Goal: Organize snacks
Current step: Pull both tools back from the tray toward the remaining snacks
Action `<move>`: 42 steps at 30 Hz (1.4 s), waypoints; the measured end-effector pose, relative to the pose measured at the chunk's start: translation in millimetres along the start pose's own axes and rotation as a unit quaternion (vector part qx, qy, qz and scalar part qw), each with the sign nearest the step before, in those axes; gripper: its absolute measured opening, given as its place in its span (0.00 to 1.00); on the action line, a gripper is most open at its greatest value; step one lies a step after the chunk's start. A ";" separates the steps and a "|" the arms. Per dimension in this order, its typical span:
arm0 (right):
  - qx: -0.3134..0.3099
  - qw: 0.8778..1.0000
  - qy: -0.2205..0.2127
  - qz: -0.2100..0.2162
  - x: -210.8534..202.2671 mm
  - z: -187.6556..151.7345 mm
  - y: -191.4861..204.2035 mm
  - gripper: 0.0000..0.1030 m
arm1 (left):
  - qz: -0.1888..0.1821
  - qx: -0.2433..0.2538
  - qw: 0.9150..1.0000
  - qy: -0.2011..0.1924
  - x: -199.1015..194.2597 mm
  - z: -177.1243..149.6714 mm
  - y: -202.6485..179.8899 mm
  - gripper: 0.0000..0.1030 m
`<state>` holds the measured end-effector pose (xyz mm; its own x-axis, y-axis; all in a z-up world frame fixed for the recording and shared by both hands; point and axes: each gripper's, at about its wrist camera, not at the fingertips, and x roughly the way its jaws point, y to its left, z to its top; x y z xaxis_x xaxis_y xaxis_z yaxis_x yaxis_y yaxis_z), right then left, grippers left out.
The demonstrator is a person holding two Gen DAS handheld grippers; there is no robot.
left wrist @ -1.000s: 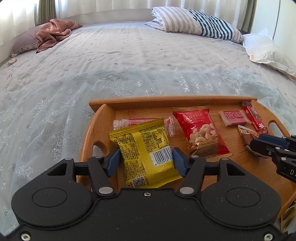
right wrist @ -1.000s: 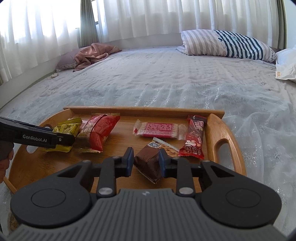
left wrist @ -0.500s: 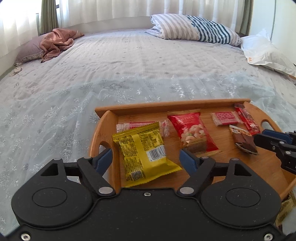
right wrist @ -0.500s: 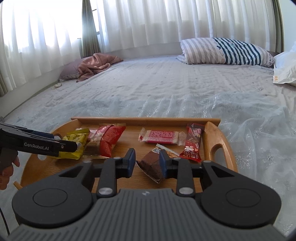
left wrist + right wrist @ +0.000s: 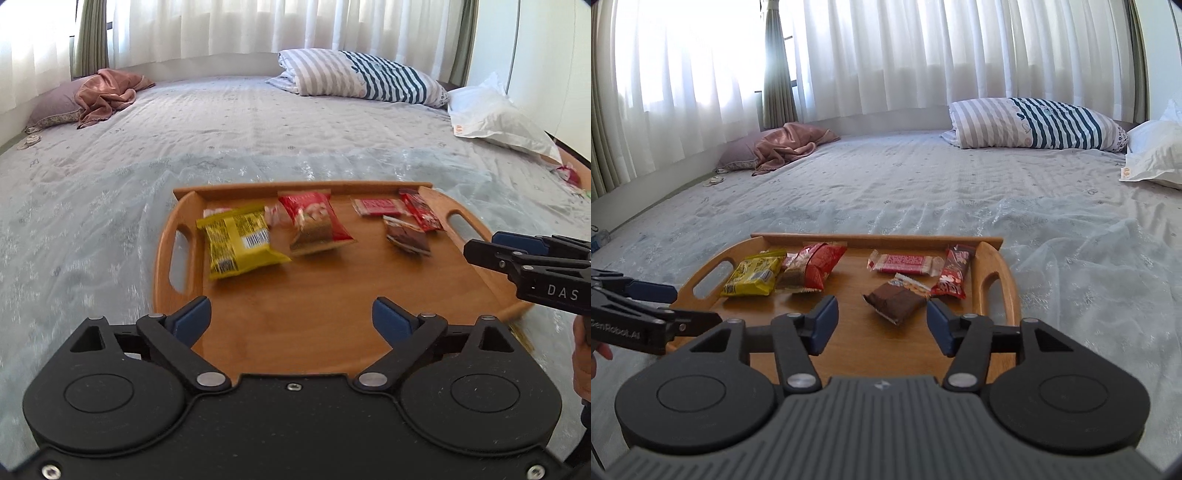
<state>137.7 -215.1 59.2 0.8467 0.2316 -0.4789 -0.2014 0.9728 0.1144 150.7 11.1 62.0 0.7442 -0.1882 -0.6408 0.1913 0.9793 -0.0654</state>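
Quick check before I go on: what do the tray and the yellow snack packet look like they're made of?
The tray looks like wood, maybe bamboo: warm orange-brown, faint grain lines, a smooth low-sheen finish, and cut-out handles in its curved ends. The yellow snack packet looks like thin plastic film: it is glossy and crinkled, puffed like a pillow, with a printed barcode and a flat sealed end. Whether it is foil-lined cannot be told.

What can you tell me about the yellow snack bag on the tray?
The yellow snack bag is a puffy, crinkly packet, probably plastic film, with black print and a white barcode facing up. It looks sealed. It lies flat near the left handle of the wooden tray, tilted a little, and partly covers a pink-and-white wrapper behind it. The red nut packet sits close on its right; whether they touch is unclear. No gripper holds it.
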 end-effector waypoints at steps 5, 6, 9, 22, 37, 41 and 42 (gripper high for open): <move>-0.008 1.000 -0.010 -0.010 -21.6 -20.4 0.8 0.75 | 0.024 0.011 0.999 -0.026 -21.5 -25.5 -12.1 0.95; -0.009 1.000 -0.012 -0.012 -25.3 -24.0 1.1 0.77 | 0.022 0.009 0.999 -0.026 -24.0 -29.7 -13.1 0.96; -0.013 1.000 -0.016 -0.020 -35.8 -35.4 3.0 0.81 | 0.016 -0.005 1.000 -0.022 -29.0 -41.5 -13.7 0.96; -0.010 0.997 -0.014 -0.072 -47.7 -77.0 3.0 0.94 | 0.059 -0.068 0.995 -0.051 -44.7 -85.0 -16.0 0.97; -0.017 0.997 0.017 -0.071 -29.0 -92.6 6.5 0.98 | 0.065 -0.106 0.991 -0.050 -33.5 -95.6 -15.7 0.72; -0.028 0.997 0.021 -0.067 -26.5 -94.2 9.4 1.00 | 0.055 -0.109 0.991 -0.051 -32.9 -94.6 -15.8 0.64; -0.030 0.997 0.022 -0.067 -25.9 -94.4 10.1 1.00 | 0.051 -0.110 0.991 -0.051 -33.3 -94.5 -16.2 0.60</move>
<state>67.3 -211.2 -9.5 0.8460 0.0985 -0.5240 -0.1188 0.9929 -0.0052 62.4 8.4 12.0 0.8157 -0.0823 -0.5725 -0.0250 0.9839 -0.1770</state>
